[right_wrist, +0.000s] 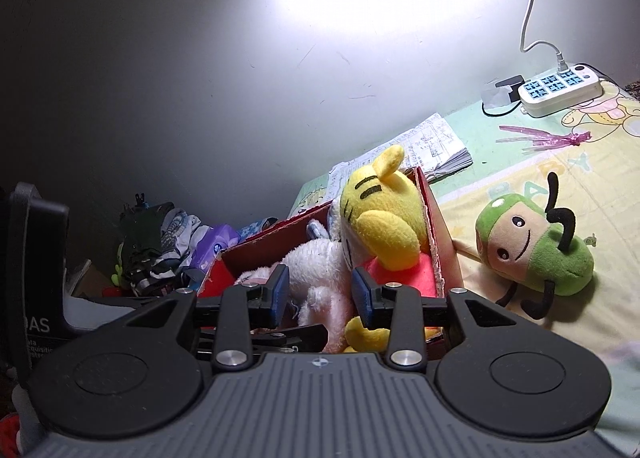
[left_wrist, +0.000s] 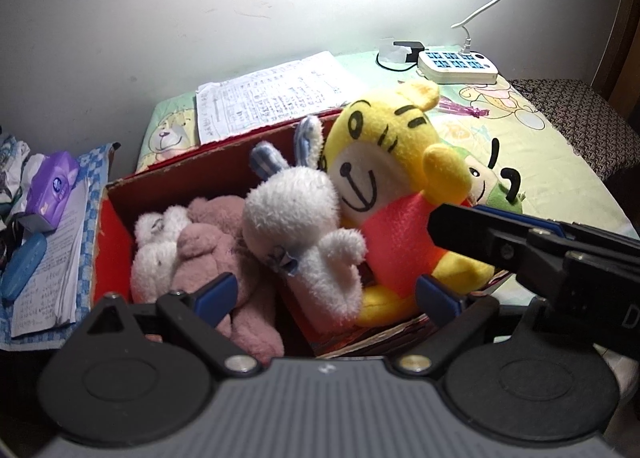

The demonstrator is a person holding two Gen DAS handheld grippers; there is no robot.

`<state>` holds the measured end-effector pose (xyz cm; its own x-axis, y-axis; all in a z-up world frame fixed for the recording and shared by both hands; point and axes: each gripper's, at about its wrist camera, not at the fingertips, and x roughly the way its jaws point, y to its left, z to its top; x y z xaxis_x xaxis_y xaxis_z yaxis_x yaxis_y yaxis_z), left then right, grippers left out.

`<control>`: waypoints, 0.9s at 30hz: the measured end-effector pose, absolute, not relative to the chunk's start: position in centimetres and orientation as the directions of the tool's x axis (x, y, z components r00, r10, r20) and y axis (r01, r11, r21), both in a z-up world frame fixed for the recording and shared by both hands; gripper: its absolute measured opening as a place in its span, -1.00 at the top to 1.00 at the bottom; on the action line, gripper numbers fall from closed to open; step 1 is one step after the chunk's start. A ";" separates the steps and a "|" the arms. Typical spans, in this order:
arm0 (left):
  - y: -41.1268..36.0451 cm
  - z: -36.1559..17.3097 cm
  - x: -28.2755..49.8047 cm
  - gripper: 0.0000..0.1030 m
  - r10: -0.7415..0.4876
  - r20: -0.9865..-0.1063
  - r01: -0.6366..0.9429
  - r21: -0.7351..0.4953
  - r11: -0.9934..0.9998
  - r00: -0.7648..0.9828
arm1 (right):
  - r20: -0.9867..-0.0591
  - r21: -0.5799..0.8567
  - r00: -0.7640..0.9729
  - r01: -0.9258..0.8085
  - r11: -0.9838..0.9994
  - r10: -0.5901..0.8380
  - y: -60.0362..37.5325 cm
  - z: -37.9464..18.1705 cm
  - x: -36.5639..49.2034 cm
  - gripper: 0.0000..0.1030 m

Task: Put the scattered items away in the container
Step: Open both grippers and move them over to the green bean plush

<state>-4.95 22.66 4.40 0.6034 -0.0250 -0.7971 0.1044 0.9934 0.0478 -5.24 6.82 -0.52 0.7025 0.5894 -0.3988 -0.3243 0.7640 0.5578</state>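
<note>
Green plush (right_wrist: 536,254) outside red box (right_wrist: 438,242); both grippers' fingers apart, empty.

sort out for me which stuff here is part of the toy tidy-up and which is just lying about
Part of the job:
- red box
- yellow tiger plush, white bunny plush, pink plush, small white plush, all in the box
- green plush, outside it on the bed

Just lying about:
- power strip
- papers
- purple tissue pack

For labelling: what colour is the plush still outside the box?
Green plush, tan face; right wrist view.
</note>
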 end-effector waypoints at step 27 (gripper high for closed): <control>8.3 6.7 -3.8 -0.86 -0.188 -0.717 0.221 -0.049 0.974 0.671 | -0.433 0.721 0.665 -0.151 0.677 0.609 -11.2 -4.7 -0.5 0.08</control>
<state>-3.82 8.35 6.67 0.6713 -0.1882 -0.7169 0.2208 0.9741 -0.0490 -0.46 -11.15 -4.72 0.6646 0.6089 -0.4330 -0.1506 0.6768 0.7206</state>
